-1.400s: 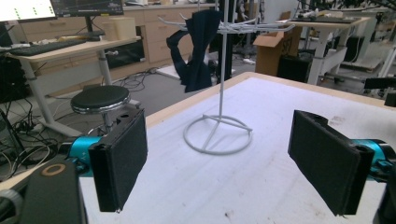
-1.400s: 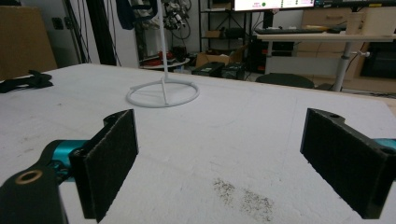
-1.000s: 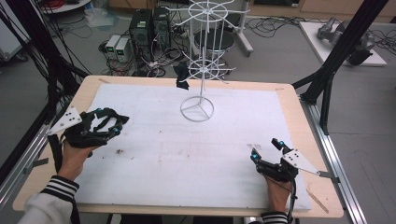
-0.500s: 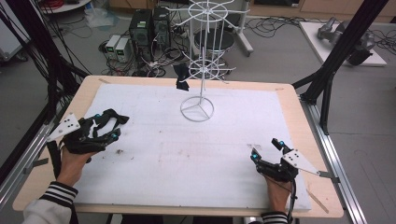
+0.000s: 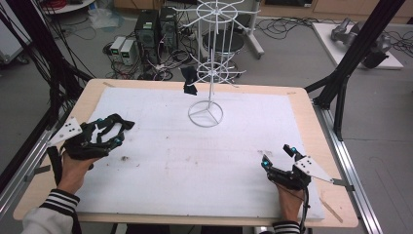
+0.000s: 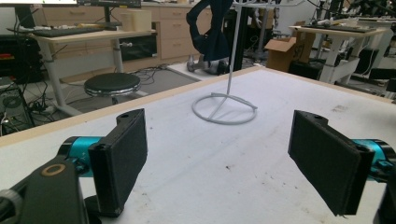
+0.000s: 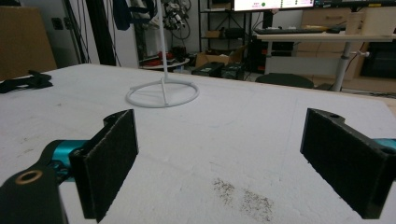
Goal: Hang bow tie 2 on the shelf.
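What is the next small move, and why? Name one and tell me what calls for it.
Probably move the left gripper forward toward the dark cloth hanging on the white wire stand. Both its jaws and those of the right gripper stand open with nothing between them, low over the white pad, and the left gripper's view already faces the cloth.

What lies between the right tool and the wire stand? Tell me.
Bare white mat, apart from a dark smudge just ahead of the right tool; the wire stand stands farther off, in the high view.
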